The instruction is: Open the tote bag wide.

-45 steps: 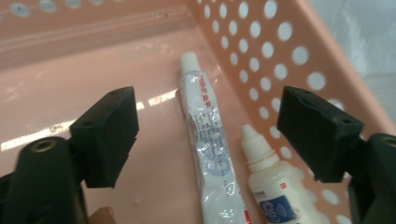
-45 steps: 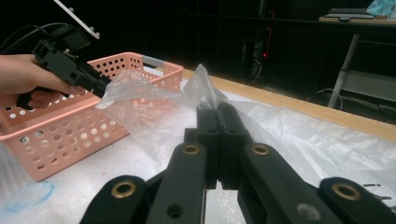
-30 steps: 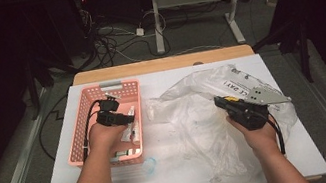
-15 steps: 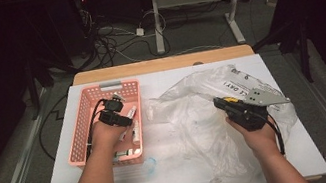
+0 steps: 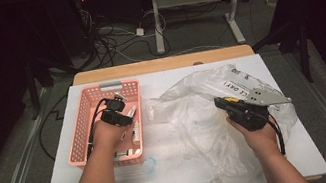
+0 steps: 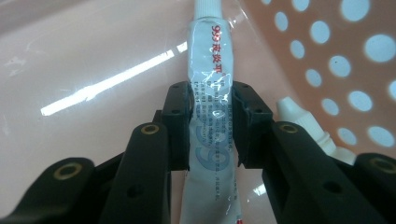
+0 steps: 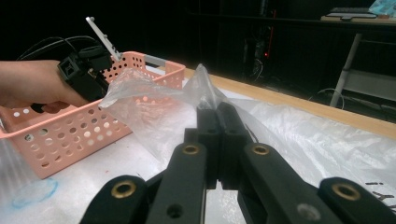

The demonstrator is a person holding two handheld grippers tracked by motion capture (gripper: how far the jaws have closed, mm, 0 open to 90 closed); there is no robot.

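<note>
Inside the pink basket [image 5: 82, 136], the left gripper [image 6: 211, 100] has just been closing and clamps an ointment tube [image 6: 210, 70], likely for lifting out. Right of the basket, the right gripper [image 7: 217, 112] is pinched on the clear plastic bag [image 7: 154, 107], holding its edge raised, probably to receive the tube.

On the surface [image 5: 186, 178], the basket [image 5: 85, 116] sits at my ten o'clock with the tube [image 6: 212, 93] inside it; the plastic bag [image 5: 201, 120] spreads at two o'clock, beside the basket.

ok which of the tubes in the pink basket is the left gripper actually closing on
The white tube with red print, lying lengthwise between the left gripper pads, which have just been closing onto its sides. The plain white nozzle-capped one lies untouched beside it, against the basket's perforated wall.
</note>
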